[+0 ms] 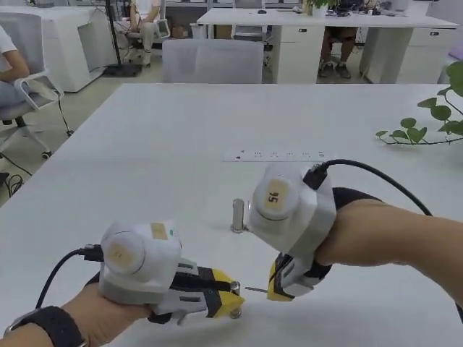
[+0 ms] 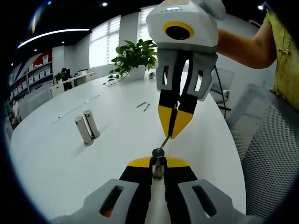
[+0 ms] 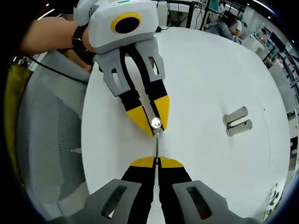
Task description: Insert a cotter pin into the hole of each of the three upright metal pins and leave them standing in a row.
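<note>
At the near edge of the surface (image 1: 181,144), the left claw (image 2: 158,161) is clamped on an upright metal pin (image 2: 158,171), and the right claw (image 3: 156,162), clamped on the cotter pin (image 3: 157,144), holds its long axis level, tip at the pin's head.

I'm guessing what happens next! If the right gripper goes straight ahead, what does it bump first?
Likely the metal pin held by the left gripper; the right gripper's cotter pin points straight at it.

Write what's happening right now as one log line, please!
left gripper: shut on metal pin | right gripper: shut on cotter pin, tip at pin's top | two other metal pins: standing side by side
</note>
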### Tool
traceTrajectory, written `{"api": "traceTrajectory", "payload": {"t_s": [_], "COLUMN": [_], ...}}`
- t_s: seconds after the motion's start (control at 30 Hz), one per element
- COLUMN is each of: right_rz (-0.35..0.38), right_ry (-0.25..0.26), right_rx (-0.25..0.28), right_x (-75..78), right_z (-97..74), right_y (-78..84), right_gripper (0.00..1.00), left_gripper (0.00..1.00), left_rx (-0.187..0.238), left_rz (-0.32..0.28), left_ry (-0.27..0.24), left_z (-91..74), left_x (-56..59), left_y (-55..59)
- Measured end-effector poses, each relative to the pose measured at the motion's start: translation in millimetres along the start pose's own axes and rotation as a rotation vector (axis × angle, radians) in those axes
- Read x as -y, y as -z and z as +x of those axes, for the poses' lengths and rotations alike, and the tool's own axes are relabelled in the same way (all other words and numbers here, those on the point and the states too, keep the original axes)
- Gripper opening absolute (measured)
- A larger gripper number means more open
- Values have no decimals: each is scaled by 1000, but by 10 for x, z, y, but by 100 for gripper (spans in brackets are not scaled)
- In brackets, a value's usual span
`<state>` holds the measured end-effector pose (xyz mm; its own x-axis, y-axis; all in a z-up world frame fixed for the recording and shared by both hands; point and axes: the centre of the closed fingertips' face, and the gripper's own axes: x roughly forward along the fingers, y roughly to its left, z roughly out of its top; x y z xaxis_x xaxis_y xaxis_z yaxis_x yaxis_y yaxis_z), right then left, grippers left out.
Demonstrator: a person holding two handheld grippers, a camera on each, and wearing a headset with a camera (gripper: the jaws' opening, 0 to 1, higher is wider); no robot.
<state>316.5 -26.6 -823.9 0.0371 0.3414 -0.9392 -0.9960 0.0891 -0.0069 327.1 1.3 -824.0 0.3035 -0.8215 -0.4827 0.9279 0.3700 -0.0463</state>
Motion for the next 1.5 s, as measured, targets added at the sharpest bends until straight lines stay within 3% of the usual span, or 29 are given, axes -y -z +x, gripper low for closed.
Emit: {"api": "traceTrajectory", "payload": {"t_s": [0.83, 1.5], "right_rz": [1, -65], "right_ry": [-2, 8], "right_rx": [5, -24], "right_x": [-31, -39], "right_z": [24, 32], "right_y": [-90, -138], "right_gripper": [2, 2], "left_gripper": [7, 7], "left_rx": [2, -14], "left_rz": [-24, -18], "left_ry": [-69, -62], "left_z": [10, -15], "left_x": [14, 61], "left_y": [-3, 13]}}
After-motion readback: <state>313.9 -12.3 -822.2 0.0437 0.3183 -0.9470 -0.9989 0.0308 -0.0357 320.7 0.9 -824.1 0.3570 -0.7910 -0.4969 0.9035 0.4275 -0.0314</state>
